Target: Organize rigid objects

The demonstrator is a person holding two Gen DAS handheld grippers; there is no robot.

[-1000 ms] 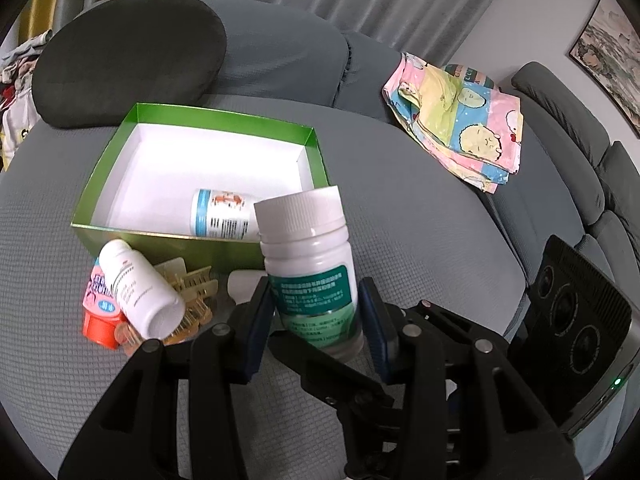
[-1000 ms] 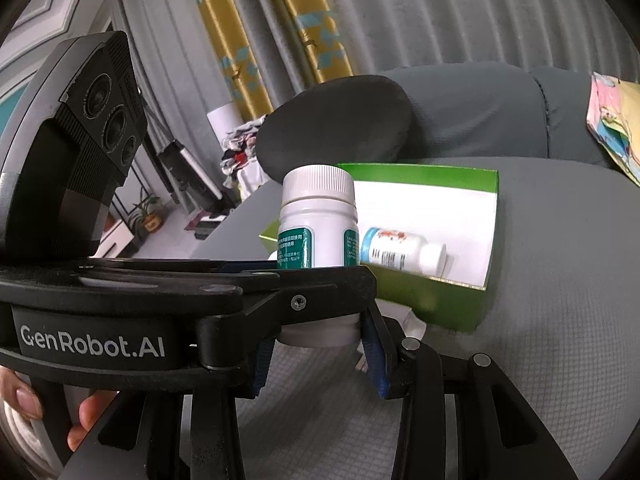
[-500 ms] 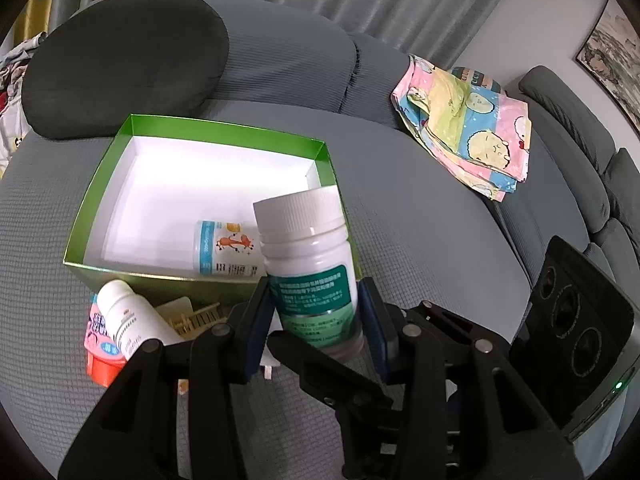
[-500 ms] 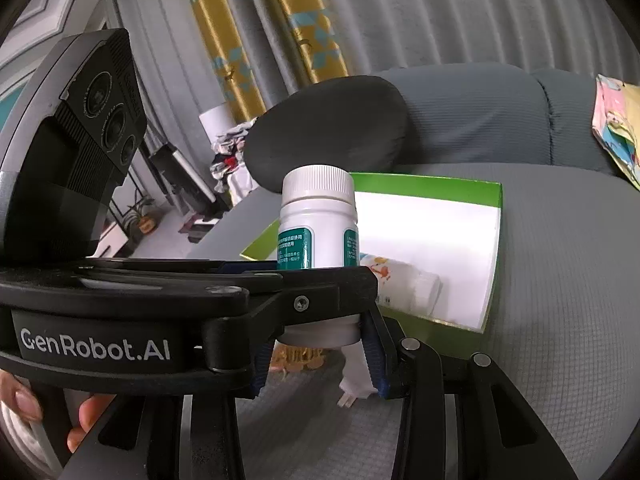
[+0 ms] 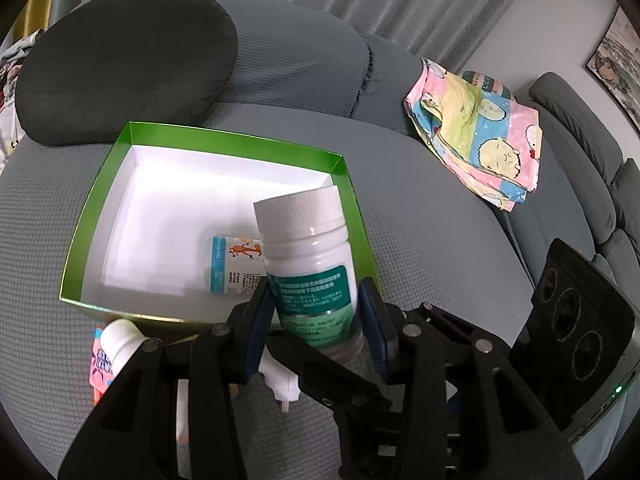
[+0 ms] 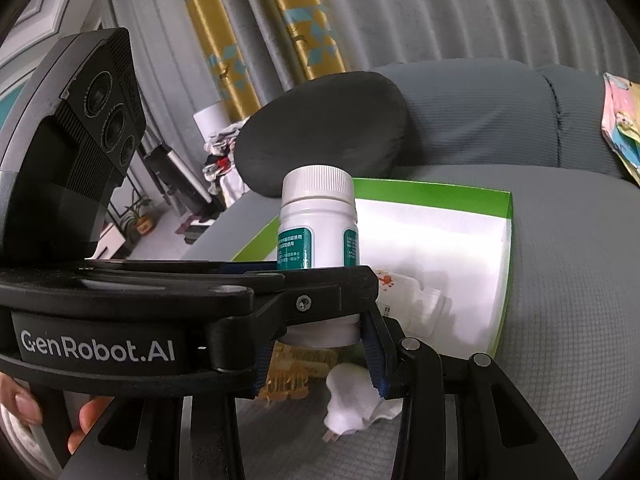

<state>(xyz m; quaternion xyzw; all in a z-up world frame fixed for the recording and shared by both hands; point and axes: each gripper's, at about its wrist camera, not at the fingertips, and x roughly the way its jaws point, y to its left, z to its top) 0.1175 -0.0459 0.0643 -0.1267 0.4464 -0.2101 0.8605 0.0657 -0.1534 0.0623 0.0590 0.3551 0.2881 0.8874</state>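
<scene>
Left wrist view: my left gripper (image 5: pixel 314 312) and right gripper (image 6: pixel 320 320) both clamp the white bottle (image 5: pixel 308 256), which has drifted from beside the green box (image 5: pixel 200 136) to over its lower-right corner (nearly placed). Release looks next

left hand-held gripper (image 5: pixel 314 312): clamped, tilted down | right hand-held gripper (image 6: pixel 320 354): clamped, crossing under the left

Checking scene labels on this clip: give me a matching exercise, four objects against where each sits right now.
Things:
1. green-label bottle
2. blue-label bottle
3. patterned cloth
4. dark cushion

Places:
A. lying inside the green box
B. on the sofa behind the box
C. draped on the sofa back, right side of the left wrist view
D. clamped by both grippers, left gripper and right gripper

Pairs: 1-D, 2-A, 3-C, 4-B
</scene>
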